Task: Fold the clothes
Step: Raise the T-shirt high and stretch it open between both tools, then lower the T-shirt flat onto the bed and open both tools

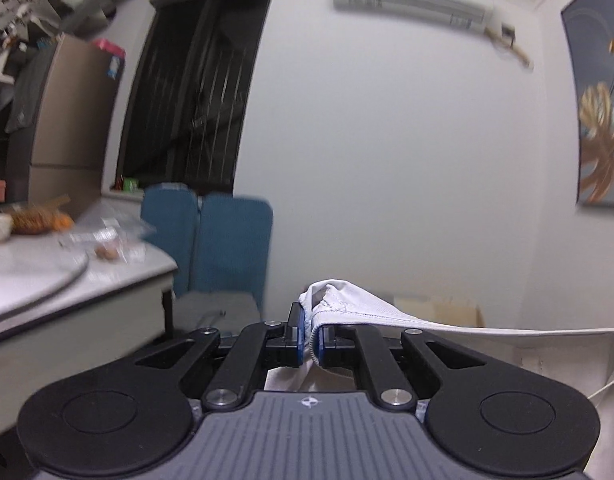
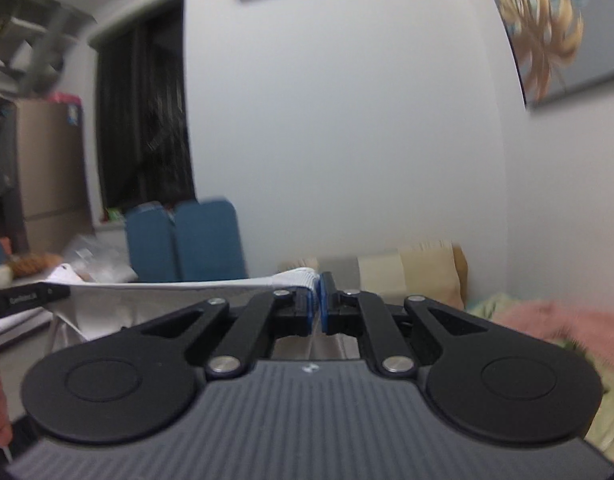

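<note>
Holding a soft white cloth garment point(image 1: 359, 308) up in the air, stretched flat between both tools. Left tool point(image 1: 312, 338) and right tool point(image 2: 316, 306) each pinching a top corner tight, cloth hanging down between.

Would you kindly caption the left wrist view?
Left claw shut on a white garment, its hem stretched taut rightward.

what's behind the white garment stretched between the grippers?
Above the white garment: blue chair backs, table clutter, cushions. Whatever lies below its top edge is covered by cloth and grippers.
</note>
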